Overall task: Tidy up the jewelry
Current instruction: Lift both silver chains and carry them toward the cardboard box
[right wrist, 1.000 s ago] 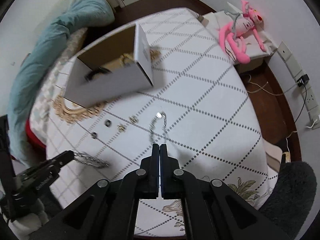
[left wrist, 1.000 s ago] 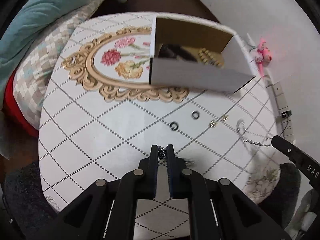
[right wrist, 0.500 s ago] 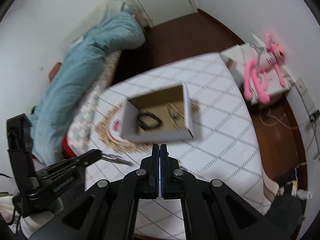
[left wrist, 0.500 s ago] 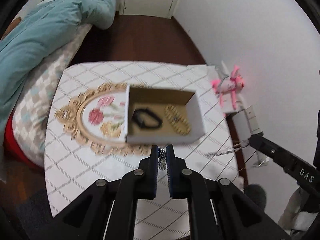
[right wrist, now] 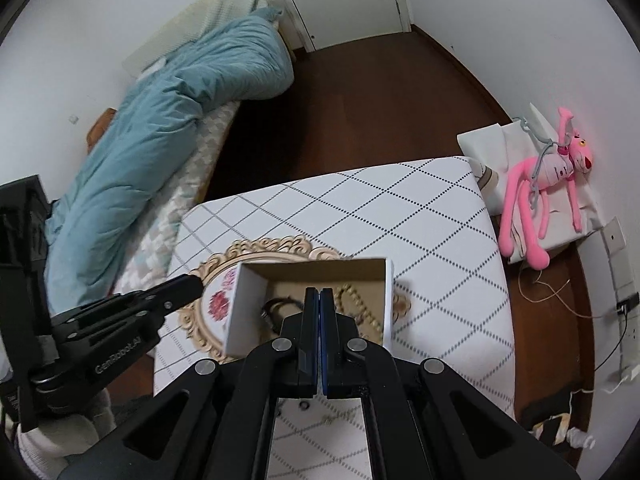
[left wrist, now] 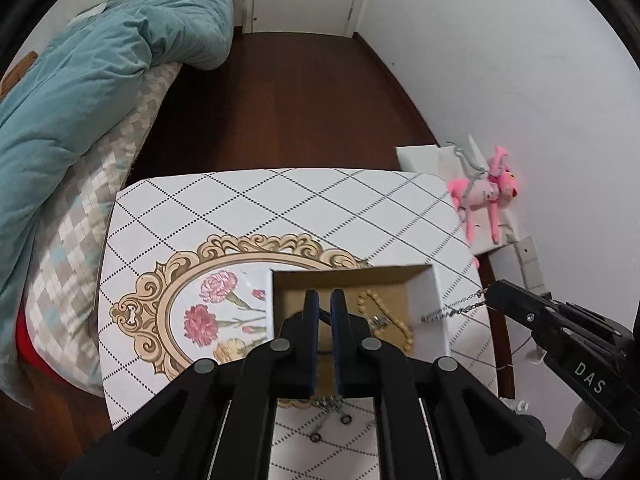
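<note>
A white cardboard box (left wrist: 436,304) stands open on the patterned table (left wrist: 280,208). Inside it lie a gold bead bracelet (left wrist: 390,316) and a black band (right wrist: 280,308). My left gripper (left wrist: 325,300) is nearly shut above the box, holding a dark chain that hangs below its fingers (left wrist: 330,402). My right gripper (right wrist: 319,296) is shut on a silver chain (left wrist: 456,307), which dangles over the box's right wall in the left wrist view. Two small black rings (left wrist: 332,428) lie on the table near me.
A bed with a teal duvet (left wrist: 100,64) lies left of the table. A pink plush toy (right wrist: 544,188) rests on white bags to the right. Dark wood floor (left wrist: 280,100) lies beyond the table's far edge. Cables and a wall socket (right wrist: 620,308) are at right.
Both grippers have lifted from the table with their chains and moved forward over the box. The box now sits just under the fingertips.
</note>
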Available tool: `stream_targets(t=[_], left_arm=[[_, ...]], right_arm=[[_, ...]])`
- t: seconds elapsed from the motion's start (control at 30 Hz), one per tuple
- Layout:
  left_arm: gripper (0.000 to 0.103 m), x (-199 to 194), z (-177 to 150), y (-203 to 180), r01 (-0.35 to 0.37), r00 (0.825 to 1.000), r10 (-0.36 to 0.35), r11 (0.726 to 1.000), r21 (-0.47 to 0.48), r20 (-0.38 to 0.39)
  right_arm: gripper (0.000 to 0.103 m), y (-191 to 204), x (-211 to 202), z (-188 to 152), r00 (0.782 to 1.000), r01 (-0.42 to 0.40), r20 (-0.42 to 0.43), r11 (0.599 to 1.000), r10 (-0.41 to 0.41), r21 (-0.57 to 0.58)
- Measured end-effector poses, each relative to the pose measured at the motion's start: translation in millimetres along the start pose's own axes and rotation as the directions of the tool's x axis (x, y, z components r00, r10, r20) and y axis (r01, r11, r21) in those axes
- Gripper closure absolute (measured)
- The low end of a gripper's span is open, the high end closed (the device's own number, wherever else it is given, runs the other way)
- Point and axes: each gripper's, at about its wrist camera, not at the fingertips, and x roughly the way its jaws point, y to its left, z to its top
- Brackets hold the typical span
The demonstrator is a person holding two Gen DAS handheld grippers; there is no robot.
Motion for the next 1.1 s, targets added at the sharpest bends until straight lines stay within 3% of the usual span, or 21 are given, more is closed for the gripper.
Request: stream_targets(t=[0.13, 0.3, 0.37, 0.4, 0.43, 0.57, 0.7, 0.9, 1.1], left_arm=[[0.098, 0.3, -2.6, 11.7, 0.003, 1.0, -0.003, 0.999, -0.039, 0.0], [0.09, -7.6, -21.4, 14.8, -0.053, 0.999, 0.052, 0.996, -0.068, -0.013], [0.072, -12.2, -37.0, 12.2, -0.078, 0.997, 0.078, 0.996, -0.051, -0.008], [0.052, -15.5, -47.2, 11.0, -0.089, 0.996, 0.088, 0.995, -0.048, -0.003], [0.04, -17.9, -55.2, 10.4, -0.088, 0.996, 0.088, 0.995, -0.05, 0.005], [0.039, -16.7, -91.2, 6.2, -0.081, 0.997, 0.081, 0.995, -0.055, -0.008], [0.039, 12.9, -117.4, -3.7, -0.084, 0.993, 0.081, 0.996, -0.029, -0.08], [0.039, 65.0, -135.0, -18.6, -0.105, 0.983, 0.108, 0.994, 0.024, -0.148], [0.04, 96.2, -132.1, -26.3, -0.132, 0.978, 0.137, 0.99, 0.045, -0.16]], right_arm=[[0.103, -2.7, 7.6, 5.5, 1.0, -0.01, -0.004, 1.0, 0.01, 0.005], [0.103, -3.1, -11.4, -4.5, 0.998, -0.052, 0.021, 0.999, 0.052, 0.003], [0.103, -3.2, -23.4, -12.1, 0.997, -0.071, 0.032, 0.997, 0.071, 0.005], [0.103, -3.5, -32.0, -17.6, 0.996, -0.084, 0.042, 0.996, 0.084, 0.006], [0.103, -2.8, -38.5, -22.3, 0.995, -0.092, 0.049, 0.996, 0.092, 0.003], [0.103, -4.4, -64.3, -49.8, 0.991, -0.109, 0.074, 0.994, 0.109, -0.001], [0.103, -13.3, -62.6, -85.8, 0.994, -0.096, 0.056, 0.995, 0.094, 0.029], [0.103, -39.3, -12.9, -135.4, 0.998, -0.042, -0.045, 0.991, 0.047, 0.124], [0.103, -64.5, 33.2, -159.5, 0.993, 0.02, -0.116, 0.98, 0.003, 0.199]])
